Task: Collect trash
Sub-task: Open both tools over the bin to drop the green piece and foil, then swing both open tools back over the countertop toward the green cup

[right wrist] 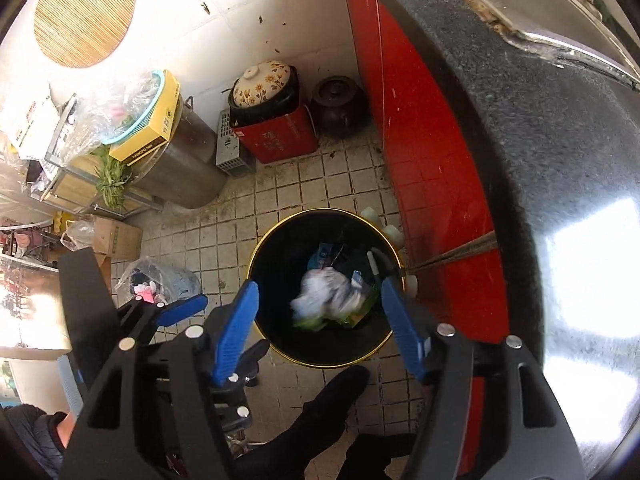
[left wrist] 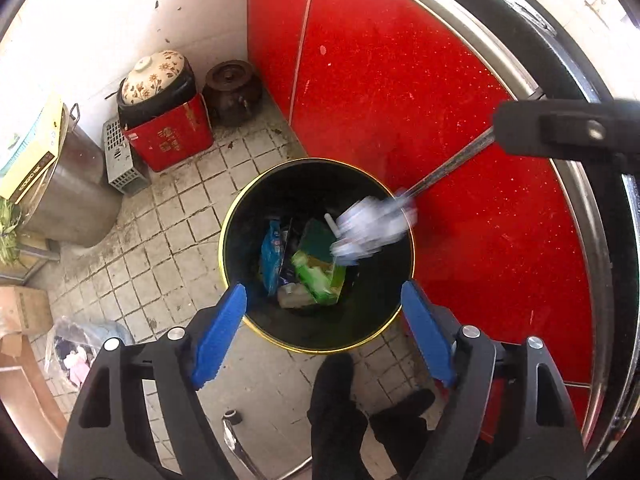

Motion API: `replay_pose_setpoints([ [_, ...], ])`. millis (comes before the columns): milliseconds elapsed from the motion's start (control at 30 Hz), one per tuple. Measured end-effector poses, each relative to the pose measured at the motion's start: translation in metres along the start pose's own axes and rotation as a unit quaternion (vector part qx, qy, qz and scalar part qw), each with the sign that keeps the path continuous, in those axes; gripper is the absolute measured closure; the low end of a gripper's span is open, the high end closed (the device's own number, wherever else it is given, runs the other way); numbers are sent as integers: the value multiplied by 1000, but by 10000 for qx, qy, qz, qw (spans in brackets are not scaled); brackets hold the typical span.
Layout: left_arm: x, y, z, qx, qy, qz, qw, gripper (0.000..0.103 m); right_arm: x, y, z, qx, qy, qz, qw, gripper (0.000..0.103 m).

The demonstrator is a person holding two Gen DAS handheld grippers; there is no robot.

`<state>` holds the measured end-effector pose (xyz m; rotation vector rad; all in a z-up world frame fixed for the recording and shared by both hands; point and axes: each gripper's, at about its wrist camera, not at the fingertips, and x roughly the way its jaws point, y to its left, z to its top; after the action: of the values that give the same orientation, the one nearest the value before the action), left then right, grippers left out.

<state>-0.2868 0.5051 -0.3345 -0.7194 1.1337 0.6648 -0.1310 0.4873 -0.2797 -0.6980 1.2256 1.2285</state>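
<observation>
A black trash bin with a gold rim (left wrist: 236, 216) (right wrist: 260, 256) stands on the tiled floor. It holds a green carton (left wrist: 320, 276), a blue wrapper (left wrist: 271, 254) and other trash. A crumpled white wad (left wrist: 370, 228) (right wrist: 326, 294), blurred by motion, is in the air over the bin's opening, free of both grippers. My left gripper (left wrist: 324, 312) is open and empty above the bin's near rim. My right gripper (right wrist: 320, 324) is open and empty above the bin. The right gripper's body also shows in the left wrist view (left wrist: 568, 132) at the upper right.
Red cabinet doors (left wrist: 400, 80) run along the right under a dark counter (right wrist: 540, 160). A red box (left wrist: 168, 140) with a flowered pot, a brown jar (left wrist: 232, 92), a steel pot (left wrist: 76, 192) and a plastic bag (right wrist: 160, 280) stand along the wall. My dark shoes (left wrist: 332, 408) are below.
</observation>
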Motion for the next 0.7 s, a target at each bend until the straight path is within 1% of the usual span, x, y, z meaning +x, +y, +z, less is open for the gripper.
replay_pose_setpoints([
  [67, -7, -3, -2, 49, -16, 32, 10000, 19, -11, -3, -7, 0, -39, -5, 10000, 31],
  [100, -11, -5, -2, 87, -26, 60, 9999, 19, -19, -6, -10, 12, -69, -10, 10000, 30],
  [167, -24, -15, 0, 268, -54, 137, 9995, 15, -41, -14, -22, 118, -178, 9, 9998, 23],
  [200, -30, -20, 1, 328, -66, 208, 9992, 14, -54, -19, -28, 176, -254, 10, 9995, 21],
  [233, -40, -29, 3, 443, -132, 284, 9985, 13, -70, -25, -37, 232, -339, -23, 9992, 20],
  [300, -61, -47, 6, 682, -309, 269, 9968, 12, -106, -43, -59, 411, -549, -96, 9976, 17],
  [333, -75, -63, 7, 873, -436, 260, 9949, 10, -131, -56, -74, 568, -692, -165, 9958, 16],
  [400, -98, -97, 7, 1288, -635, 253, 9893, 9, -167, -76, -100, 853, -908, -293, 9918, 13],
  [433, -111, -122, 5, 1585, -716, 181, 9846, 9, -186, -88, -114, 1009, -1006, -375, 9891, 13],
  [467, -121, -145, 3, 1846, -792, 103, 9796, 9, -214, -105, -138, 1247, -1169, -578, 9836, 13],
  [500, -128, -163, 0, 2032, -836, 41, 9756, 9, -229, -115, -152, 1365, -1262, -709, 9800, 13],
  [533, -137, -193, -3, 2336, -858, -121, 9685, 9, -254, -131, -176, 1564, -1387, -977, 9730, 12],
  [600, -147, -241, -9, 2779, -820, -411, 9562, 9, -284, -153, -213, 1866, -1501, -1321, 9619, 12],
  [633, -153, -272, -15, 3035, -800, -619, 9474, 9, -300, -164, -231, 2039, -1549, -1496, 9550, 12],
  [700, -163, -324, -26, 3437, -792, -1007, 9303, 9, -335, -190, -276, 2483, -1727, -1785, 9363, 12],
])
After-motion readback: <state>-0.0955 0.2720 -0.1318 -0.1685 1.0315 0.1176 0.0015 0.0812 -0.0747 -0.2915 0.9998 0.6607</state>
